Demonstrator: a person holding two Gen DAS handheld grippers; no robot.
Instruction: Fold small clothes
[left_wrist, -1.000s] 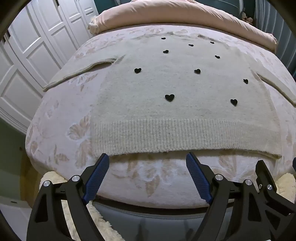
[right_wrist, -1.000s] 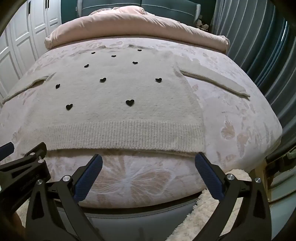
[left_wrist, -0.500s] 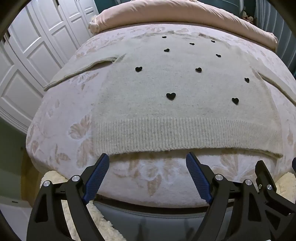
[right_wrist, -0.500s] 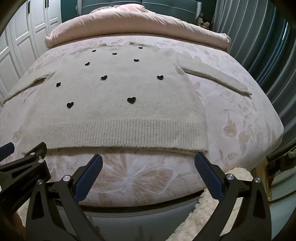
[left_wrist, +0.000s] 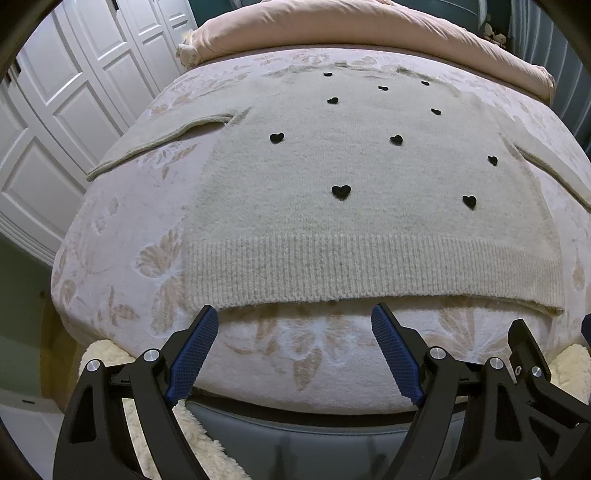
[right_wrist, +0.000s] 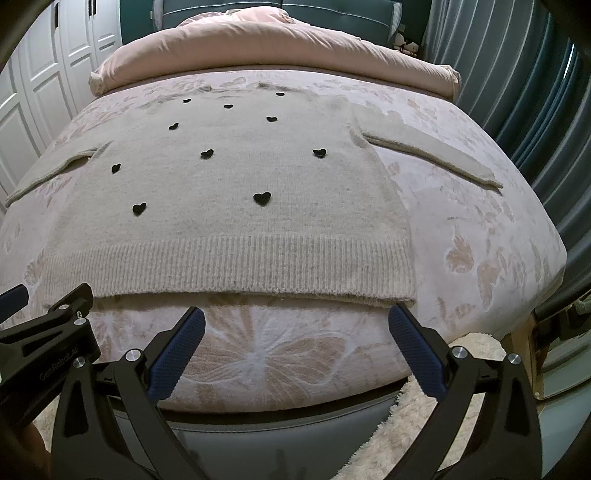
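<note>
1. A bed with a pale pink floral-patterned cover (left_wrist: 122, 236) fills both views, a rolled pink duvet (right_wrist: 280, 48) lying across its far end.
2. A cream knitted sweater dotted with small black hearts (left_wrist: 369, 221) lies spread flat on the cover, sleeves out to each side, ribbed hem toward the cameras.
3. The left hand-held gripper (left_wrist: 295, 332) hangs just short of the hem, jaws wide apart, holding nothing.
4. The right hand-held gripper (right_wrist: 295, 328) likewise, wide open and empty.

A cream knitted sweater with small black hearts (left_wrist: 354, 206) lies flat on the pale floral-patterned bedspread (left_wrist: 125, 229), sleeves spread to either side, hem toward the bed's foot; behind it, apparently a rolled pink duvet (right_wrist: 273, 48).
</note>
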